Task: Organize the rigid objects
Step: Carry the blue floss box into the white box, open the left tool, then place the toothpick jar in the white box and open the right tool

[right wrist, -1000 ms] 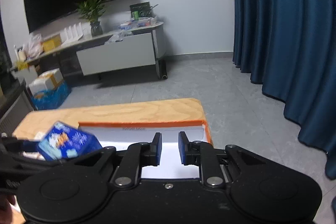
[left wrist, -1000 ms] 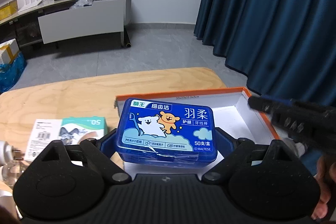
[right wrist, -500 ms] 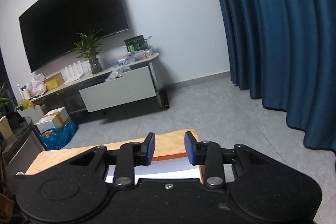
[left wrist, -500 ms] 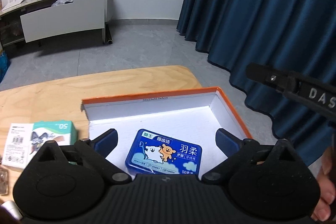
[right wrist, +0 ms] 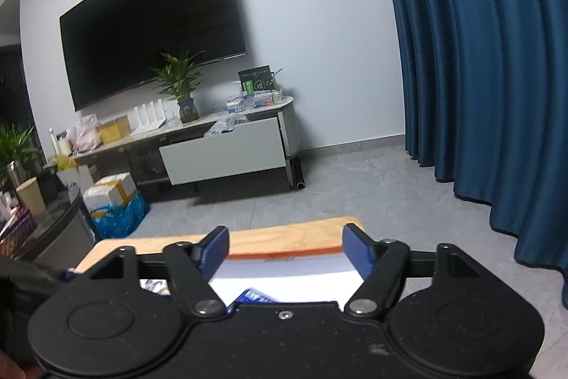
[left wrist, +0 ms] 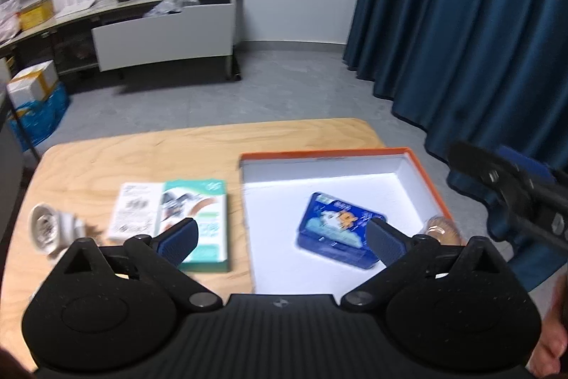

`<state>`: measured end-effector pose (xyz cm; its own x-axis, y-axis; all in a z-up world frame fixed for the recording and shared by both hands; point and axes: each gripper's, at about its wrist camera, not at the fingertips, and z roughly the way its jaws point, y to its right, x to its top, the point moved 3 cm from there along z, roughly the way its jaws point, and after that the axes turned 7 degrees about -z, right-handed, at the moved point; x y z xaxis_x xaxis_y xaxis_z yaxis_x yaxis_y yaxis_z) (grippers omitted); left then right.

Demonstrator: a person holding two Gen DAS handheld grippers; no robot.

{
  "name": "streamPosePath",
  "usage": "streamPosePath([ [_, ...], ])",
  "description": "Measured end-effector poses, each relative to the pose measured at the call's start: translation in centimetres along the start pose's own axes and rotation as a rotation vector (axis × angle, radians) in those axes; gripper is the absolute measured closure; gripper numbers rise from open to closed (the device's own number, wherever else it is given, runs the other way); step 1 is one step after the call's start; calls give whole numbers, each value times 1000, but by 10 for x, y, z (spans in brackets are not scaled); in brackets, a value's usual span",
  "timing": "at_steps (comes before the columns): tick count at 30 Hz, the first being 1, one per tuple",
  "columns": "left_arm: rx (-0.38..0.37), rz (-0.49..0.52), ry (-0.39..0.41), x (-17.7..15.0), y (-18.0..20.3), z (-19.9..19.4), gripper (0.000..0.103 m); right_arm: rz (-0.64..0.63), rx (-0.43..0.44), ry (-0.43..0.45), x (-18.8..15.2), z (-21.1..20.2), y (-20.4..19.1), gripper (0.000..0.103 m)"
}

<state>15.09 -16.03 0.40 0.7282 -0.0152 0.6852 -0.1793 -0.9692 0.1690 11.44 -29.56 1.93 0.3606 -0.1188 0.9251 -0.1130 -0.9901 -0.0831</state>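
The left hand-held gripper (left wrist: 280,238) hangs above the bench (left wrist: 198,148) with its jaws spread wide and nothing between them. Just ahead of its right finger, the blue floss case (left wrist: 337,231) lies flat inside the orange-rimmed tray (left wrist: 422,173); a small round brownish item (left wrist: 440,229) sits at the tray's right wall, too blurred to name. Ahead of the left finger, the teal-and-white carton (left wrist: 184,219) lies on the bench, and a pale lamp bulb (left wrist: 49,229) lies farther left. The carton looks like the next pick: square the pads across its narrow sides and lower level before closing. The right hand-held gripper (right wrist: 285,249) is also wide open and empty, above the tray's near side.
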Motion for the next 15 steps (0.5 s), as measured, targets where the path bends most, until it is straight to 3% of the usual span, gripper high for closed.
streamPosePath([
  [15, 61, -71, 29, -14, -61, -41, 0, -28, 62, -99, -18, -17, -70, 11],
])
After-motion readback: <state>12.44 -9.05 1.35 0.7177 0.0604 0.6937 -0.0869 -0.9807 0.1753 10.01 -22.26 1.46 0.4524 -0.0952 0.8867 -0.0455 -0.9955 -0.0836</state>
